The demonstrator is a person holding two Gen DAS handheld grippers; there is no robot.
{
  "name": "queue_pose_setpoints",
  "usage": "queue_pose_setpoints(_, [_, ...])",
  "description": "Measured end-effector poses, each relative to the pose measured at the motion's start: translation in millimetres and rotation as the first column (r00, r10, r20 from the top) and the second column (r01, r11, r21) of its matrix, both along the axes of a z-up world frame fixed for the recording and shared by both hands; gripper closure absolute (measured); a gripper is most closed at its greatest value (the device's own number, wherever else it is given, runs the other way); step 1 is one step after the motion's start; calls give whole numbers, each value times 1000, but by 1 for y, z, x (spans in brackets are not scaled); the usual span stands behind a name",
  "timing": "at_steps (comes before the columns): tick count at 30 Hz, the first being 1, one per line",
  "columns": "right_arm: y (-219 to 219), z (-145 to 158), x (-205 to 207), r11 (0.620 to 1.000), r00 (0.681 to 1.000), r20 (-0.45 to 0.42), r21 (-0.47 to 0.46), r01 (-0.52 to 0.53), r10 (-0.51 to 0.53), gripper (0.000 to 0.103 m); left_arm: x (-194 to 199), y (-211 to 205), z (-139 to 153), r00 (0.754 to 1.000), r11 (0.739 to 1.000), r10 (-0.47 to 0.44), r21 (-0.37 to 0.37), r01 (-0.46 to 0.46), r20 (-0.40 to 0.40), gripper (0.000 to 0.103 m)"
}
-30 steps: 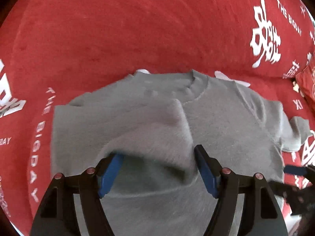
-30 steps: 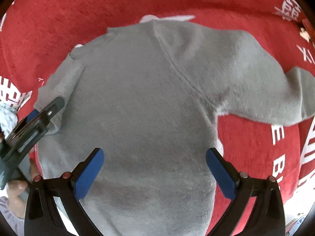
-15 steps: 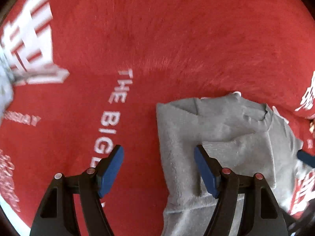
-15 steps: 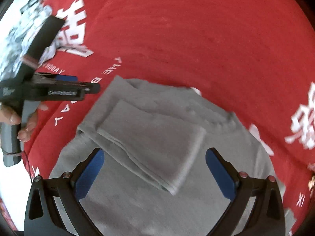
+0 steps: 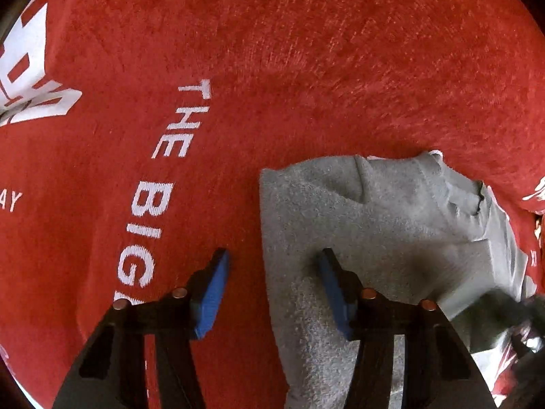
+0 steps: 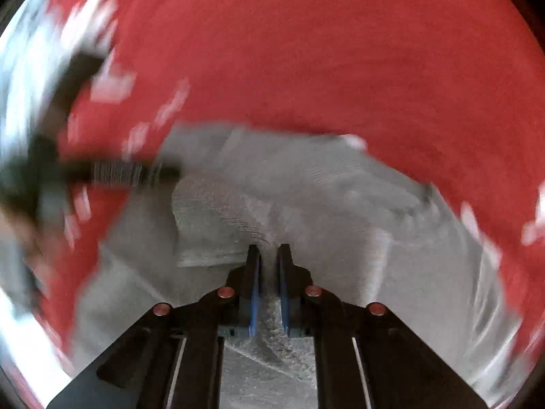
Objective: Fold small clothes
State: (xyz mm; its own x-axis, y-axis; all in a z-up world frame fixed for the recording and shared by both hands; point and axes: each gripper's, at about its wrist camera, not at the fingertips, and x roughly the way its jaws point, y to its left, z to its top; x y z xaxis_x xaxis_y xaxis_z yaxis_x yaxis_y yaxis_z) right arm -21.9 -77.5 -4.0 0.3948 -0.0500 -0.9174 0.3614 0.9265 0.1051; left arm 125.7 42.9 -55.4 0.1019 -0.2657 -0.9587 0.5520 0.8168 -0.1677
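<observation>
Garment: a small grey sweater (image 5: pixel 374 238) lies on a red cloth with white letters (image 5: pixel 163 143). One sleeve is folded onto the body; the collar points away from both jaws.

Place by the left jaws: the sweater's left edge passes between them. One blue pad is over the red cloth, the other over the grey knit.

Place by the right jaws: the sweater is directly under and ahead of them, near the folded sleeve; this view is blurred.

Left gripper (image 5: pixel 272 272): the jaws are closing, still about half apart. The pads do not press the edge yet.

Right gripper (image 6: pixel 269 272): the jaws are closing and almost together. Grey knit shows in the narrow gap, but I cannot tell if a fold is pinched.

How it handles: I judge it soft, light and limp, a little fuzzy, not slippery, not fragile. It will sag and drag on the cloth.

Where to hold: at an edge or hem, taking both layers, so the fold stays straight.

Pose: both grippers point steeply down over the sweater, the left at its side edge, the right over its middle.
</observation>
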Motion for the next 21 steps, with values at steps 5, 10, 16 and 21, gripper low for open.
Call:
queue_pose_setpoints(5, [-90,22,-90,874,879,137,253,415,-457,92,-6,-2,1,1000,1000,-12,13,12,8,47])
queue_pose_setpoints(10, [-147,-25,-180,580,671,-15,489,651,-741,60,-9,-9,3,1000,999,-23,37,23,5,46])
queue_pose_setpoints(16, [-102,-30,-185,476,690,-52,687,550,-722,44,1,-17,13,1000,999,-28,31,28,14,40])
queue_pose_setpoints(21, [-7,-60,-98,420,829,-96,827,375,-551,44,7,-13,9,998,999,-46,29,47,-33,40])
